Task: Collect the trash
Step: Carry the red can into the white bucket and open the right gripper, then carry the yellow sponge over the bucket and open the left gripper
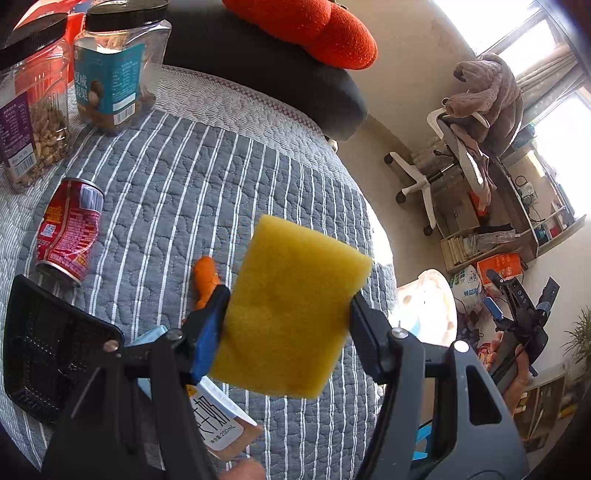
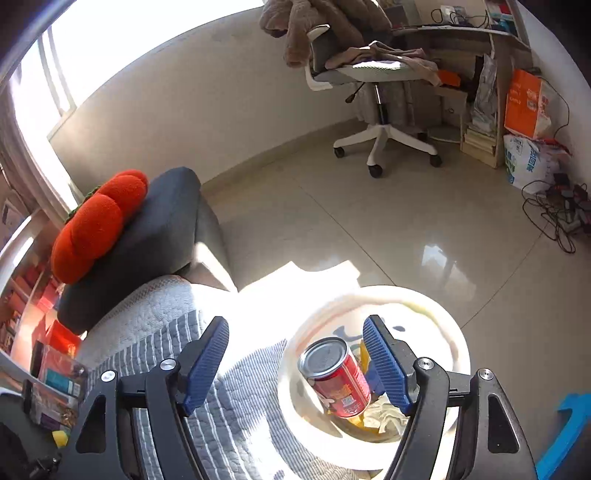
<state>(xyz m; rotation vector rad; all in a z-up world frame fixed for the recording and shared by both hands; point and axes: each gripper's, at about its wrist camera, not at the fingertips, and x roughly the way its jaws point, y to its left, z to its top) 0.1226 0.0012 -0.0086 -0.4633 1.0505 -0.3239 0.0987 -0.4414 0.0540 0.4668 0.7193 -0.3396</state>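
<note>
My left gripper [image 1: 288, 314] is shut on a yellow sponge [image 1: 291, 310] and holds it above the striped quilt [image 1: 207, 177]. A crushed red can [image 1: 70, 230] lies on the quilt to the left, an orange scrap [image 1: 206, 278] lies just behind the left finger, and a small drink carton [image 1: 221, 421] lies under the gripper. My right gripper [image 2: 295, 365] is open above the white bin [image 2: 458, 347] on the floor. A red can [image 2: 338, 376] lies in the bin with crumpled paper [image 2: 384, 413] and yellow scraps. The right gripper [image 1: 524, 295] also shows at the right of the left wrist view.
Two snack jars [image 1: 110, 66] stand at the quilt's far left, and a black mesh basket [image 1: 48, 347] sits near left. A dark cushion [image 1: 280, 74] with an orange pillow [image 1: 314, 29] lies behind. An office chair [image 2: 373, 85], desk, boxes and cables [image 2: 557, 214] stand across the tiled floor.
</note>
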